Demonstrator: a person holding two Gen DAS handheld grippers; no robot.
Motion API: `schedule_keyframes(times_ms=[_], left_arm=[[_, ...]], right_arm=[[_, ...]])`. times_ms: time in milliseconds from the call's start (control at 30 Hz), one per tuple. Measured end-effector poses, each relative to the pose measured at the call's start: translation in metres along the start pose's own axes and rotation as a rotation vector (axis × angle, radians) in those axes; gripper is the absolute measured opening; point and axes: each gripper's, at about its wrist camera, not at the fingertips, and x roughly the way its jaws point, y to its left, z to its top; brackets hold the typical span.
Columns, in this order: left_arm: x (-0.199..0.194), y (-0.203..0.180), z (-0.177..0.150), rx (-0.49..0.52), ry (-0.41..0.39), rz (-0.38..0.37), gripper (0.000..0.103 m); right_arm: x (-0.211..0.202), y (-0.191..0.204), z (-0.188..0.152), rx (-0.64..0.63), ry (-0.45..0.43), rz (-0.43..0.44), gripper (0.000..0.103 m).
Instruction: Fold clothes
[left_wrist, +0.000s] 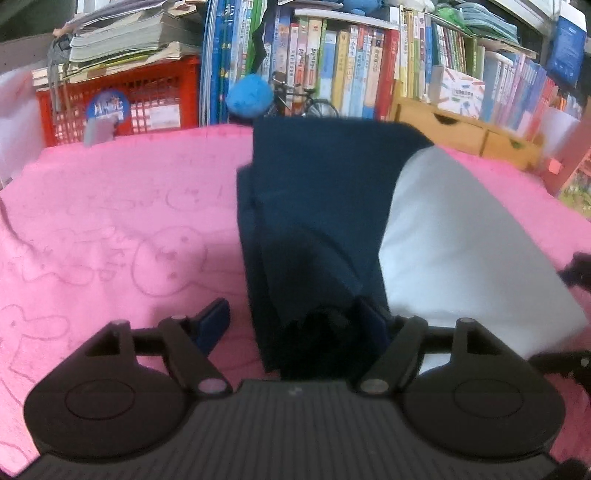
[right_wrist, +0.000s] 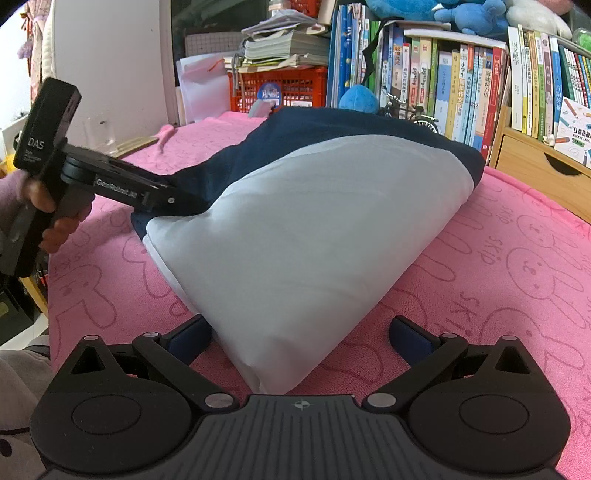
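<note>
Garment (right_wrist: 295, 236), navy and white, lies folded into a thick bundle in the middle of the surface (right_wrist: 517, 266), on a pink towel printed with rabbits. We judge the folding well along: the cloth is already doubled over itself, white panel on top toward our right, navy layers stacked toward our left and rear. What seems left is a last fold or a tidy of the edges, since the near corner of the white panel sticks out as a point and the navy edges sit uneven.

Our left gripper (left_wrist: 295, 325) is open, with the near navy edge lying between its fingers; we see no pad pressing on the cloth. Our right gripper (right_wrist: 299, 336) is open too, its fingers either side of the white corner and not clamped on it.

Much is hard to read. We cannot tell what kind of garment it is, nor how many layers the bundle holds. The left gripper's right finger is dark against the navy and partly buried. Whether the underside is smooth is hidden from both views.
</note>
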Motion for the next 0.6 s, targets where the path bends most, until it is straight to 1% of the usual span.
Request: schedule_keyframes(times_ms=[100,600], left_arm=[[-0.003,0.002,-0.004,0.024,-0.005,0.010,0.081],[-0.016,0.019,-0.009,0.018,0.026,-0.015,0.085]], right_arm=[[0.000,0.000,0.000,0.000,0.000,0.000,0.103],[-0.001,-0.001,0.003,0.004,0.006,0.001,0.103]])
